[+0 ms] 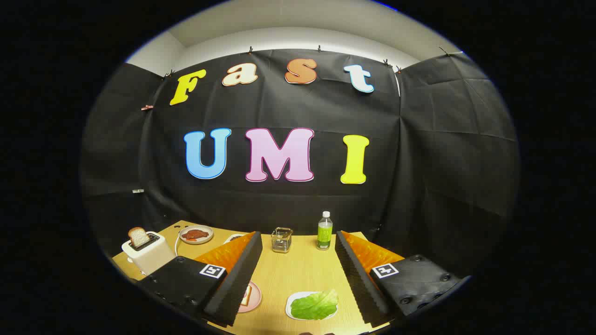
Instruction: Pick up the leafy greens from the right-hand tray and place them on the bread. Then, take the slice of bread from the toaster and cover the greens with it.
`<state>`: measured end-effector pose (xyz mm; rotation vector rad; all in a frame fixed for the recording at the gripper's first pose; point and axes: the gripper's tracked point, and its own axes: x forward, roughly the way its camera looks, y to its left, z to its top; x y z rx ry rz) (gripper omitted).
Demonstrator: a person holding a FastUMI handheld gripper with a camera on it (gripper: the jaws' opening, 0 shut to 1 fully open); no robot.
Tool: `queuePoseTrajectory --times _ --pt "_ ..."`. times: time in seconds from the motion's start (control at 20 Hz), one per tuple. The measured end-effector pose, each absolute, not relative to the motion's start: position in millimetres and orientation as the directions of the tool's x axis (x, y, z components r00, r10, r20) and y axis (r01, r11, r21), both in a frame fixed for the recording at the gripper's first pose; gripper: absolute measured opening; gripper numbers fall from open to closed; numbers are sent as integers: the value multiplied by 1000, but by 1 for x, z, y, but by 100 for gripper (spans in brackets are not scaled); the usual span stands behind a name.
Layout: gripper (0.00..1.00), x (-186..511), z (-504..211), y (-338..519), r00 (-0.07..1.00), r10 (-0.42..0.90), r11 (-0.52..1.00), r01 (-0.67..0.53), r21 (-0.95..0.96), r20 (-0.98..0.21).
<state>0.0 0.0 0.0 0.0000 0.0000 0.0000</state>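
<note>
1. here, a light wooden table (pixel 298 272) stands against black cloth walls, with a pale ceiling band above the cloth.
2. the gripper (pixel 298 251) hangs above the table with its two fingers spread wide, nothing held between them.
3. the leafy greens (pixel 314 305) lie on a small white tray (pixel 291 311) between the fingers, closer to the right finger and near the table's front edge.
4. the leaf's long axis runs roughly across the gap between the fingers, its ruffled broader end toward the right finger; it lies flat.
5. a pink plate (pixel 253 298) with a slice of bread (pixel 246 294) sits just beside the left finger, partly hidden by it and a little apart from the greens.
6. a white toaster (pixel 149 253) stands out past the left finger, with a slice of toast (pixel 138 237) upright in its slot.
7. beyond the toaster is a plate of reddish food (pixel 196 234).
8. beyond the fingers, toward the back wall, stand a small wire holder (pixel 281 239) and a green bottle (pixel 324 231) with a white cap, near each other.
</note>
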Motion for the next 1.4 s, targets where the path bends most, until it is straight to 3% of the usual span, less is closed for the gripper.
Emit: queuePoseTrajectory --times 0.85,1.4 --pt "98 6 -10 1 999 40 999 -40 -1 -21" --pt "98 19 -56 -4 991 31 999 -27 34 -132"
